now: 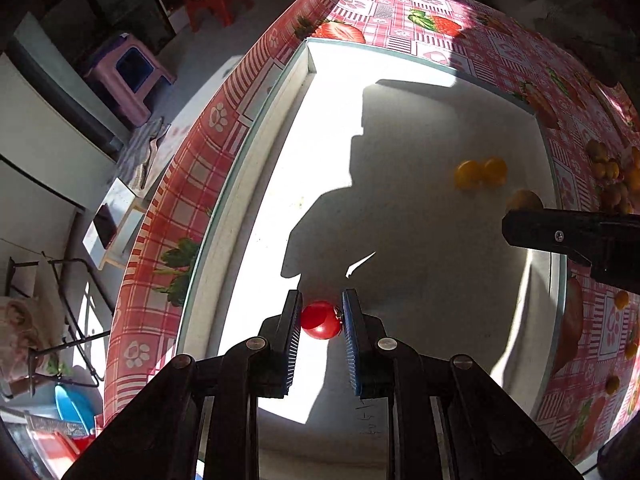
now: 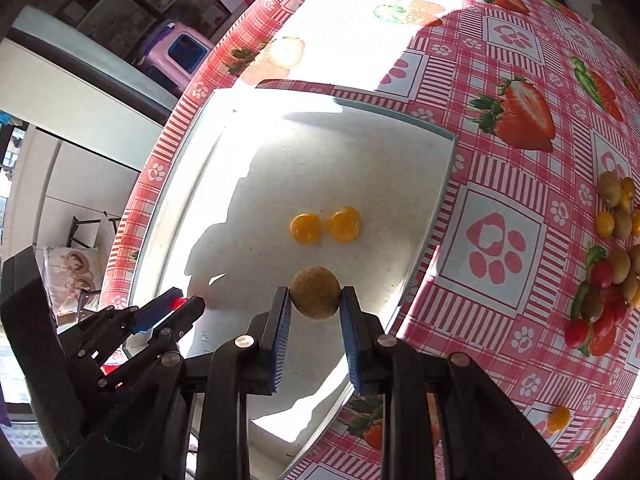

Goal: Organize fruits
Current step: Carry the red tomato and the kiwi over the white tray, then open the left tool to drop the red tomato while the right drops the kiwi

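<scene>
A white tray (image 1: 256, 184) lies on the strawberry-print tablecloth, also in the right wrist view (image 2: 400, 168). My left gripper (image 1: 321, 320) is shut on a red cherry tomato (image 1: 320, 320) above the tray's near part; it shows at the lower left of the right wrist view (image 2: 176, 304). My right gripper (image 2: 315, 300) is shut on a brownish-green round fruit (image 2: 315, 293) above the tray. Two yellow fruits (image 2: 325, 225) lie on the tray floor beyond it, also in the left wrist view (image 1: 480, 173).
A pile of mixed red, yellow and brownish fruits (image 2: 608, 264) lies on the cloth right of the tray. One yellow fruit (image 2: 559, 418) lies alone near the front. The table's left edge (image 1: 160, 200) drops to a floor with stools (image 1: 128, 76).
</scene>
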Available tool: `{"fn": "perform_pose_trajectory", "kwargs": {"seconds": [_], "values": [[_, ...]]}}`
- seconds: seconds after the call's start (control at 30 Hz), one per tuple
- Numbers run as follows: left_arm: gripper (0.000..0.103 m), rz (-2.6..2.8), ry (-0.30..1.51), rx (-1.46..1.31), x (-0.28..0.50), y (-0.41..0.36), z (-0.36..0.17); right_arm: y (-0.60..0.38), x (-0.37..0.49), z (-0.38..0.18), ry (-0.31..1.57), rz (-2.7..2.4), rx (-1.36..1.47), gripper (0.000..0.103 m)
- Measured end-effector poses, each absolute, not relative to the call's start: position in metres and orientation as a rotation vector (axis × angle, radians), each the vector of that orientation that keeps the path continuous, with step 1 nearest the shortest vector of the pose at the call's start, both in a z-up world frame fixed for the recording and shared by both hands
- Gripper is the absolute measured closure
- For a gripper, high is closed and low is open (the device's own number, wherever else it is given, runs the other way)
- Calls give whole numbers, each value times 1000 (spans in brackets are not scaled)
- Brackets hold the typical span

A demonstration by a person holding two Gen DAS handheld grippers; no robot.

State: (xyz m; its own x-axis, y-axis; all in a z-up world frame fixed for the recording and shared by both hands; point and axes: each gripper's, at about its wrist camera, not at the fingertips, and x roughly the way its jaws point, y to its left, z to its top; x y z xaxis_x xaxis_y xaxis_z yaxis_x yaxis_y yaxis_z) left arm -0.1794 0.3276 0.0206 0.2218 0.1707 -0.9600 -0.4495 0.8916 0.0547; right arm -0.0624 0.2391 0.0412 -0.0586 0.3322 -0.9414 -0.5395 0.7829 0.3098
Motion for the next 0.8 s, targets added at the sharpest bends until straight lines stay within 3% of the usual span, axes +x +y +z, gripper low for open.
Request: {"fn": "perform_pose_trajectory", "kwargs": {"seconds": [0.37,0.4,0.43,0.47,0.63,0.7,0.8], "values": [[78,446,1276,-153,-174,316,21,252,-68,20,1490,680,-232,75],[61,451,1274,-151,-174,316,22,253,-69,20,1487,680,-237,75],[29,457,1269,-153,-174,316,24,253,-69,20,1484,680,-238,75],[22,468,1247,-150,-176,316,27,254,-69,21,1484,679,-234,75],[21,465,1255,-132,-177,315,28,256,-63,22,1484,682,-218,67],[21,460,1258,-131,-177,315,28,253,-60,25,1480,687,-198,59],[21,452,1266,-118,-177,312,29,245,-54,36,1462,713,-151,40]]}}
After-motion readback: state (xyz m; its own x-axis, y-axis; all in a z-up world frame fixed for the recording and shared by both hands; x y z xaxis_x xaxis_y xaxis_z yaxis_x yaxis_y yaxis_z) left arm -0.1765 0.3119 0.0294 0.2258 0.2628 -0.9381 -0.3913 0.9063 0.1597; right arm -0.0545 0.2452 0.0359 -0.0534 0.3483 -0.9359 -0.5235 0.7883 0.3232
